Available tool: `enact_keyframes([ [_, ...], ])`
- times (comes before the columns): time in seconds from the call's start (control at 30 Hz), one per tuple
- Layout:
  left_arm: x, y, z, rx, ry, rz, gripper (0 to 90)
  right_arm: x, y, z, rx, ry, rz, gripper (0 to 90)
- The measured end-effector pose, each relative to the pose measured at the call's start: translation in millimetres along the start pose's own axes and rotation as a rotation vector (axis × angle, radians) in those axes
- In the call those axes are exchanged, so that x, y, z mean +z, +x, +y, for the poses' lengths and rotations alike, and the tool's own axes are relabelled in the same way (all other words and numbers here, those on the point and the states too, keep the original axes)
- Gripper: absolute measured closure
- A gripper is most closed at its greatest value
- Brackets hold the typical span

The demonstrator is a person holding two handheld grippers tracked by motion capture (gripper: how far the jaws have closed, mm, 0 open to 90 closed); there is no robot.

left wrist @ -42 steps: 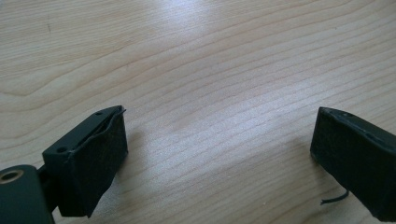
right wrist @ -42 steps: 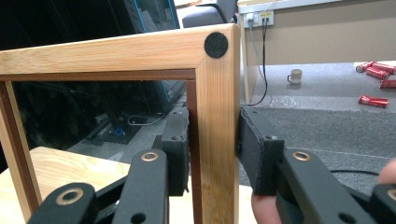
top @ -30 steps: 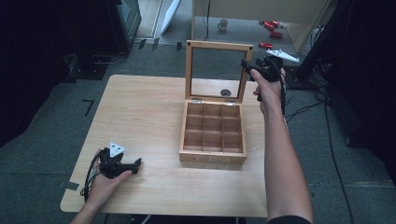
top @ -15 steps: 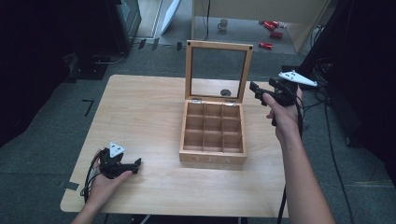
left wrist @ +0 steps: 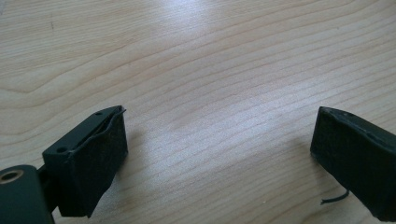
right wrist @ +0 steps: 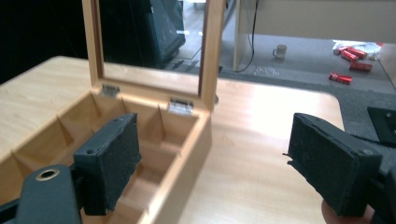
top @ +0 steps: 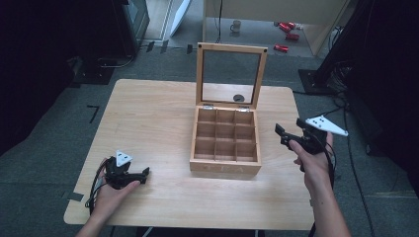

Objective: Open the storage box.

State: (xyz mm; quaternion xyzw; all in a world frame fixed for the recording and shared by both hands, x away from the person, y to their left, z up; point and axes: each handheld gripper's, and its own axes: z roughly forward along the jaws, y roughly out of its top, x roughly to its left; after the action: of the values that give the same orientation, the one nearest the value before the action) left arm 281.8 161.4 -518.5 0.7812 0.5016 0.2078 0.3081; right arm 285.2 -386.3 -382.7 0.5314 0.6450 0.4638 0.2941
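Note:
A wooden tea box [top: 225, 167] stands at the middle of the table with its glass-paned lid [top: 200, 76] upright and open; its compartments look empty. My right gripper [top: 288, 129] hangs just right of the box, near the table's right edge, and points at it. Its jaws have just been opening and now stand wide with nothing between them. In the right gripper view the gripper [right wrist: 215, 126] faces the box's side wall [right wrist: 187, 172] and lid [right wrist: 210, 56]. My left gripper [top: 145, 176] rests on the table at front left, open and empty [left wrist: 219, 116].
The light wooden table [top: 148, 118] has bare surface left of and in front of the box. A small dark round thing [top: 238, 98] lies behind the lid. A mug [top: 236, 24] and red items [top: 286, 27] sit on the floor beyond.
My right hand has come away from the lid's upper right corner, moving down and toward the near right side of the box. The lid stays upright. The left hand has not moved.

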Motion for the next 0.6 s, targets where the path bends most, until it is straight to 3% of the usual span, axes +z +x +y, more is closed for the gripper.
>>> enact_keyframes([
  [0.1,-0.1,-0.1,-0.1,-0.002,0.000,0.002,3.9,-9.9,-4.9,-23.7,0.007,0.016,0.000,16.3],
  [0.33,-0.2,-0.1,-0.1,-0.001,0.001,0.001,3.9,-22.2,-11.5,-55.6,0.031,0.038,-0.009,16.1],
  [0.43,-0.2,-0.1,-0.1,-0.001,0.001,0.001,4.0,-26.7,-15.2,-77.4,0.047,0.074,-0.005,14.1],
  [0.6,-0.2,-0.1,-0.1,-0.001,0.000,0.001,3.9,-30.7,-19.3,-98.0,0.065,0.105,-0.020,14.1],
])
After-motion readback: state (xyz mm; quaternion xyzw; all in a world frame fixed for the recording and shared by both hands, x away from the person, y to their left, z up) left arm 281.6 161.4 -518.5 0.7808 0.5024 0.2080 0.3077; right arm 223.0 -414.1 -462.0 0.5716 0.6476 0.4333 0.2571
